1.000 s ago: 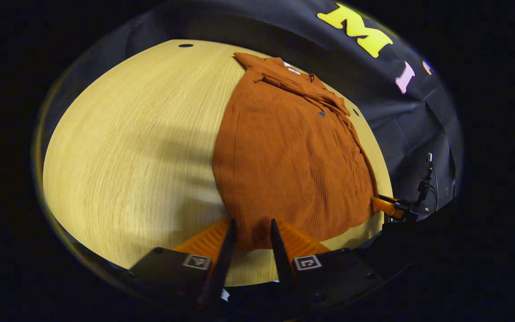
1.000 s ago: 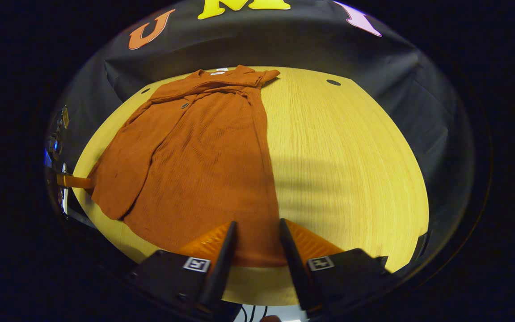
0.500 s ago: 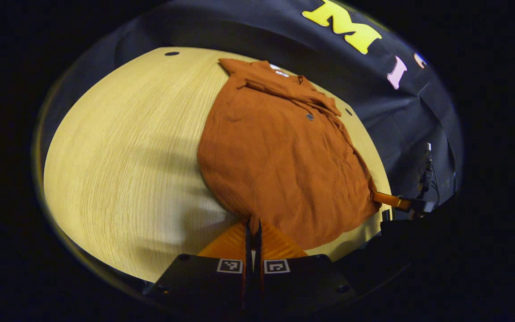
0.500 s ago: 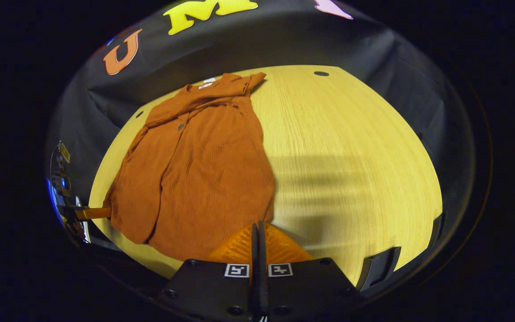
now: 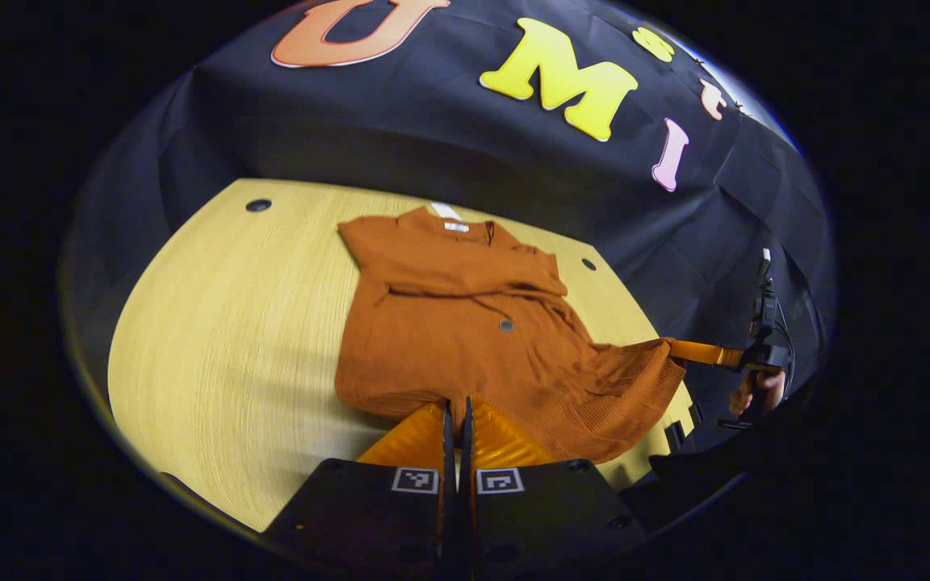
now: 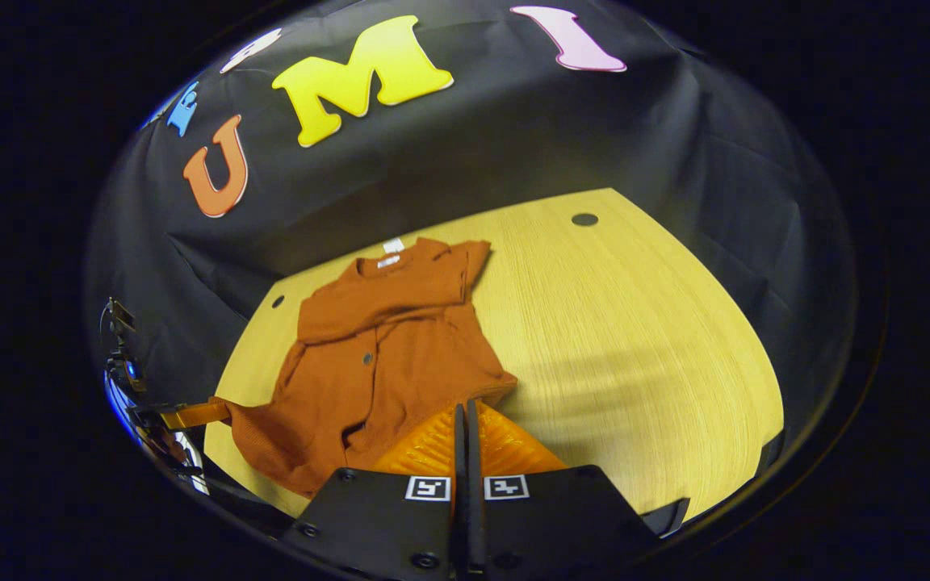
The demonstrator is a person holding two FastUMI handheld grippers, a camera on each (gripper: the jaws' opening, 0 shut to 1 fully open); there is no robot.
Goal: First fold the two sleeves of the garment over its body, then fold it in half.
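A rust-orange garment [image 5: 465, 323] lies on the wooden table [image 5: 223, 323], collar toward the booth wall, with both sleeves folded across its body. My left gripper [image 5: 455, 413] is shut on one corner of the bottom hem and holds it off the table. In the right gripper view the garment [image 6: 388, 347] bunches toward the collar, and my right gripper [image 6: 465, 413] is shut on the other hem corner. The right gripper [image 5: 695, 353] also appears far right in the left gripper view, pinching the hem. The left gripper [image 6: 190, 415] sits at the left edge of the right gripper view.
Bare table [image 6: 634, 323] stretches to the right of the garment in the right gripper view. Small dark holes [image 5: 258, 205] [image 6: 584, 219] mark the table's far corners. A hand [image 5: 760, 391] holds the right gripper beyond the table edge. The black cloth wall stands just behind the collar.
Both grippers went from open around the bottom hem to shut on it. They then rose and moved toward the collar, lifting the hem and bunching the lower body.
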